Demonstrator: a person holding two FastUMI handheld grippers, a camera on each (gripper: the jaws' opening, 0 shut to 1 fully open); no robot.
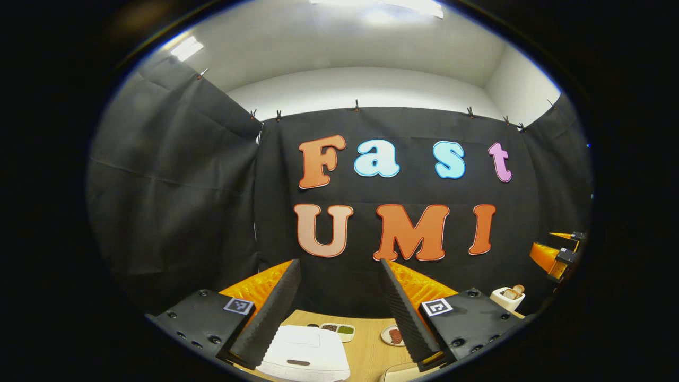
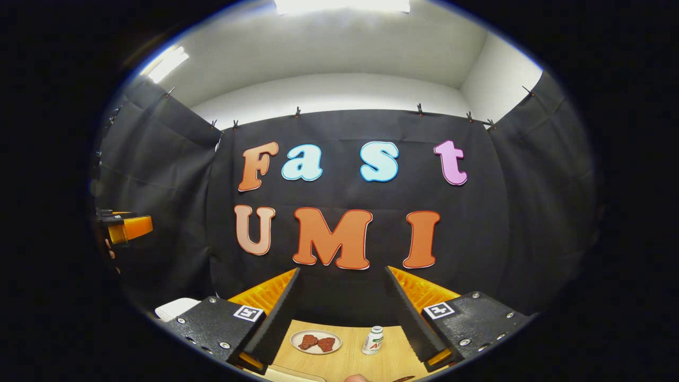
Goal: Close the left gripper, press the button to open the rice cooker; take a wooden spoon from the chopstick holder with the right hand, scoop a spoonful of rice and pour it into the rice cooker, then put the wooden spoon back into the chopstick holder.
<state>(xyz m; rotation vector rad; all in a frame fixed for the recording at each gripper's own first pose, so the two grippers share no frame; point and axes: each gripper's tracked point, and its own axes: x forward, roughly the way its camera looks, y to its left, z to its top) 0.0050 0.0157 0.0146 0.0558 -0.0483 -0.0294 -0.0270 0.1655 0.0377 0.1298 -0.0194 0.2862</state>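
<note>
White rice cooker [image 1: 306, 353] sits on the wooden table [image 1: 366, 350], lid down, low between the left gripper [image 1: 339, 265] fingers; jaws wide, holding nothing. Chopstick holder [image 1: 507, 298] with the wooden spoon [image 1: 513, 291] stands at far right. Right gripper [image 2: 342, 273] also spread wide, empty, above a plate [image 2: 316, 341] and small bottle [image 2: 373, 340].

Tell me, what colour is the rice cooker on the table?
The rice cooker is white, with its lid closed; the left gripper view shows it best.
</note>
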